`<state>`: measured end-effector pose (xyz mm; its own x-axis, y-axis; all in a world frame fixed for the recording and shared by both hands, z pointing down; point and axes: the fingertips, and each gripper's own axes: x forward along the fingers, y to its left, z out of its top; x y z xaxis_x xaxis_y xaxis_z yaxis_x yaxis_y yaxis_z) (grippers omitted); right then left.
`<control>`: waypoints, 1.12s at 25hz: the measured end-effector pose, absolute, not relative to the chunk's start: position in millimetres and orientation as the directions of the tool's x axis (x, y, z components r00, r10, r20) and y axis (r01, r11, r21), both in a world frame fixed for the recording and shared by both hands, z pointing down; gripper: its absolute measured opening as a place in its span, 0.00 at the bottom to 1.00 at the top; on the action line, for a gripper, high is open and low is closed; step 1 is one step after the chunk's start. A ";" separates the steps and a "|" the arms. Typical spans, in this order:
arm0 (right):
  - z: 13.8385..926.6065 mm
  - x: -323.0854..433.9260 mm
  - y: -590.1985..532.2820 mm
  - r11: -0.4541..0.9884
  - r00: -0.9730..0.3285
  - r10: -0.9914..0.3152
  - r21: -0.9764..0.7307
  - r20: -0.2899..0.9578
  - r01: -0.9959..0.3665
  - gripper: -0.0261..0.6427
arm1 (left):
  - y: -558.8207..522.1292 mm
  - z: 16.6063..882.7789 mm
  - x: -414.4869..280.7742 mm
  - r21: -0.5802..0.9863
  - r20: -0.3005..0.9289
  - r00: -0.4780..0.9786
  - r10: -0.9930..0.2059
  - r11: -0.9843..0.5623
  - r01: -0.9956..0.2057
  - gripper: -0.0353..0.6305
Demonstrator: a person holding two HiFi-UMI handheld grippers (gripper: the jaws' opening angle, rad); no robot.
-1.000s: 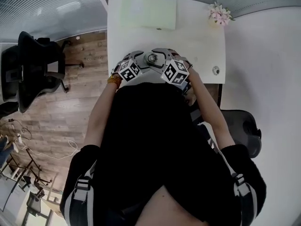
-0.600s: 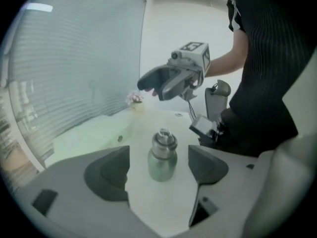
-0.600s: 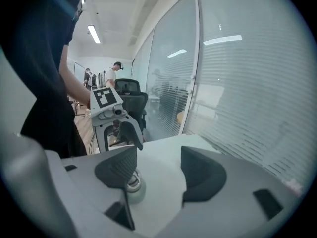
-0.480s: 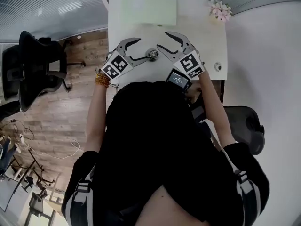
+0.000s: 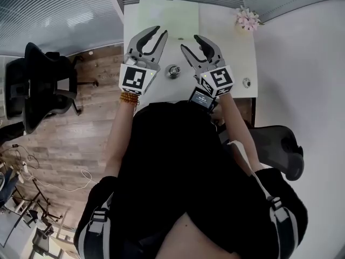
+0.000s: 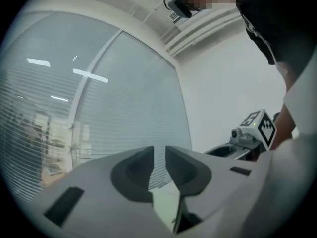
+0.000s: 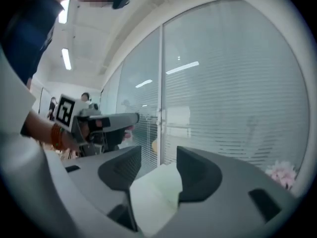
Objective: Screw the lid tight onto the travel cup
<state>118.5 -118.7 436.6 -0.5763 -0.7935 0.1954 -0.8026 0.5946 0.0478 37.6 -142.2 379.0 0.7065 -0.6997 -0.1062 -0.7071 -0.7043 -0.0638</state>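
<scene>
The fingers [image 6: 133, 170] of the left gripper [image 6: 159, 150] stand with only a narrow slit between them, having just been closing, and they hold nothing; through the gap only window blinds and a pale green sheet show. The right gripper [image 7: 159, 152] has its fingers [image 7: 198, 175] wider apart, also just closing, and likewise empty. In the head view both grippers are raised in the air above the desk [image 5: 232, 47], pointing away from the person, the left gripper [image 5: 161, 31] on one side and the right gripper [image 5: 190, 42] on the other. The travel cup [image 5: 173, 70] stands upright on the desk below and between them, near its front edge, touched by neither. Farther back lies the pale green sheet [image 5: 170, 12], and pink flowers [image 5: 247, 18] sit at the far right corner.
</scene>
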 end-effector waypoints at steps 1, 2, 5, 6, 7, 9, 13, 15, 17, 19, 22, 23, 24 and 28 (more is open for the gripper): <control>430.0 122.1 -120.7 0.571 -0.562 -0.810 0.006 0.170 -0.821 0.37 | -144.2 376.8 33.8 -0.058 -0.115 0.671 -0.732 -0.669 -0.741 0.16; 423.7 125.2 -121.9 0.548 -0.544 -0.826 -0.015 0.148 -0.837 0.37 | -145.3 376.4 30.1 -0.048 -0.119 0.632 -0.765 -0.632 -0.774 0.14; 408.0 131.9 -121.9 0.480 -0.481 -0.872 -0.029 0.089 -0.877 0.32 | -144.5 381.8 20.5 -0.057 -0.103 0.507 -0.856 -0.504 -0.862 0.09; 404.1 133.6 -121.4 0.459 -0.460 -0.885 -0.038 0.072 -0.888 0.30 | -143.1 384.0 19.1 -0.072 -0.096 0.479 -0.872 -0.474 -0.878 0.09; 401.2 134.6 -120.4 0.441 -0.443 -0.895 -0.048 0.059 -0.896 0.29 | -141.4 385.8 18.1 -0.084 -0.091 0.459 -0.884 -0.453 -0.888 0.09; 398.5 133.4 -116.1 0.418 -0.420 -0.906 -0.054 0.045 -0.907 0.27 | -137.9 389.3 15.3 -0.090 -0.081 0.433 -0.898 -0.426 -0.900 0.08; 400.8 132.5 -103.2 0.385 -0.386 -0.922 -0.035 0.038 -0.922 0.15 | -126.9 398.7 17.9 -0.096 -0.057 0.432 -0.900 -0.425 -0.900 0.08; 402.7 134.1 -99.0 0.374 -0.375 -0.926 -0.037 0.036 -0.927 0.09 | -121.9 402.8 23.0 -0.098 -0.048 0.444 -0.895 -0.438 -0.893 0.08; 405.4 133.8 -97.9 0.368 -0.369 -0.929 -0.027 0.042 -0.929 0.06 | -120.2 405.6 26.7 -0.095 -0.038 0.453 -0.891 -0.448 -0.889 0.08; 408.3 131.9 -98.9 0.365 -0.364 -0.929 0.002 0.058 -0.931 0.04 | -120.0 406.7 28.9 -0.093 -0.031 0.459 -0.888 -0.455 -0.886 0.08; 410.0 130.1 -99.0 0.369 -0.364 -0.928 0.051 0.077 -0.928 0.04 | -116.9 408.2 32.3 -0.101 -0.026 0.469 -0.883 -0.465 -0.880 0.08; 410.0 130.2 -98.4 0.370 -0.365 -0.927 0.061 0.080 -0.927 0.04 | -115.4 408.9 33.2 -0.106 -0.024 0.472 -0.881 -0.467 -0.878 0.08; 410.1 130.6 -97.7 0.371 -0.365 -0.927 0.067 0.082 -0.926 0.04 | -114.1 409.5 33.7 -0.109 -0.022 0.474 -0.880 -0.469 -0.876 0.08; 413.4 134.0 -96.1 0.363 -0.355 -0.930 0.083 0.098 -0.928 0.04 | -113.2 412.4 31.8 -0.112 -0.009 0.475 -0.880 -0.471 -0.875 0.08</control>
